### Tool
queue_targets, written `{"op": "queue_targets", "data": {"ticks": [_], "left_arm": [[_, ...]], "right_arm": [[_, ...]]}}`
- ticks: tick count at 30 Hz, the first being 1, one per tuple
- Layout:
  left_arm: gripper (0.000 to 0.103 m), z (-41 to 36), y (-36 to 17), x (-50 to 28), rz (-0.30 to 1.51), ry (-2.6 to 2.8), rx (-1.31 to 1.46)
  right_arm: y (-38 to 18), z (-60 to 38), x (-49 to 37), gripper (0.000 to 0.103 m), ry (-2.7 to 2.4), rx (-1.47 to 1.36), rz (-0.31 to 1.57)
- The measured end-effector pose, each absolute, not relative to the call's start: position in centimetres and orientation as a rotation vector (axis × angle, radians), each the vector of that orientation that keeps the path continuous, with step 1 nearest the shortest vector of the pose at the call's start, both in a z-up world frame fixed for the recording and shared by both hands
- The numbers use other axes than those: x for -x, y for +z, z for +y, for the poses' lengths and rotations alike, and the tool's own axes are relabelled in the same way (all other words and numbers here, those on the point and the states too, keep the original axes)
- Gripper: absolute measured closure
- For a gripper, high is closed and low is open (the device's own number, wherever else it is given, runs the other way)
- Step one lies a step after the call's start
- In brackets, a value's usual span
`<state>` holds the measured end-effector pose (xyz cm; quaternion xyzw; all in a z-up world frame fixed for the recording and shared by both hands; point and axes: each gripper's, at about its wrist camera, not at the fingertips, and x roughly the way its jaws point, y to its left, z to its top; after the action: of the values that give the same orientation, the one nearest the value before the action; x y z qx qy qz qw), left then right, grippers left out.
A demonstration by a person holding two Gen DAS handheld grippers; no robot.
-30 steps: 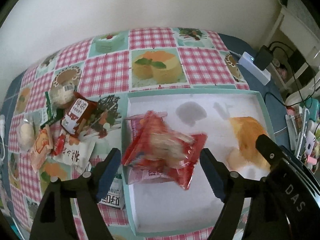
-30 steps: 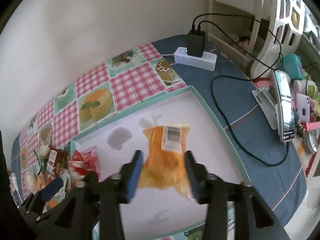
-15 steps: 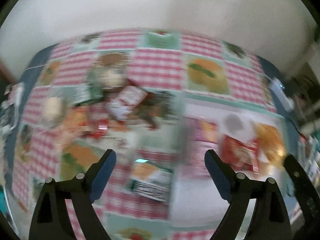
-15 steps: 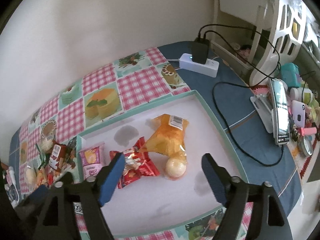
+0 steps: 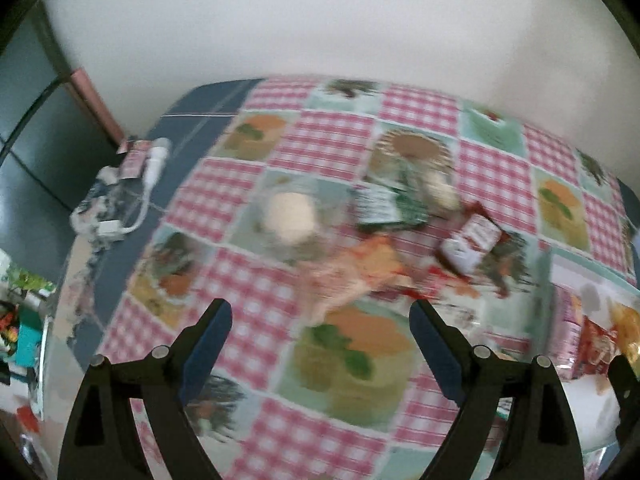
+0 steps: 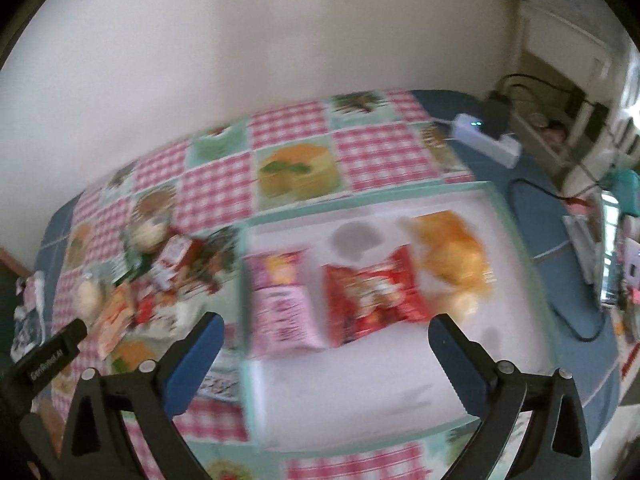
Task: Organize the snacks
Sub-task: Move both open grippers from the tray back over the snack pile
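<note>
From the left wrist we see the left gripper [image 5: 320, 332] spread wide and empty above loose snacks [image 5: 360, 268] on the tablecloth [image 5: 332, 140]; blur makes their labels unreadable.

From the right wrist, the right gripper [image 6: 326, 338] is opening, empty, over the tray [image 6: 520, 248] holding pink [image 6: 282, 306], red [image 6: 372, 294] and orange packets [image 6: 452, 248], print smeared.

**Both grippers spread wide and holding nothing**

The left gripper [image 5: 320, 344] tilts steeply downward, its two blue-padded fingers [image 5: 208, 344] set far apart with nothing between them. The right gripper [image 6: 324, 356] tilts down at much the same angle; its jaws are opening, and nothing is pinched between its fingers [image 6: 460, 360]. The left gripper's black body also shows at the lower left edge of the right wrist view.
</note>
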<state>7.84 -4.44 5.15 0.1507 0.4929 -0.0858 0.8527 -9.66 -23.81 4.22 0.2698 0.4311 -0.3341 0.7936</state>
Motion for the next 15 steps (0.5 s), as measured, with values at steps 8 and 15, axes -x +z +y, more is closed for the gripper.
{"op": "queue_targets", "data": {"ticks": [8, 15], "left_arm": [[0.012, 1.3, 5.5, -9.7, 1.024, -0.088, -0.291], [0.012, 6.3, 5.1, -11.7, 1.044, 0.012, -0.227]], "right_arm": [[3.7, -19.1, 5.8, 0.000, -0.600, -0.525, 0.961], [3.0, -16.5, 3.6, 0.000, -0.553, -0.500, 0.991]]}}
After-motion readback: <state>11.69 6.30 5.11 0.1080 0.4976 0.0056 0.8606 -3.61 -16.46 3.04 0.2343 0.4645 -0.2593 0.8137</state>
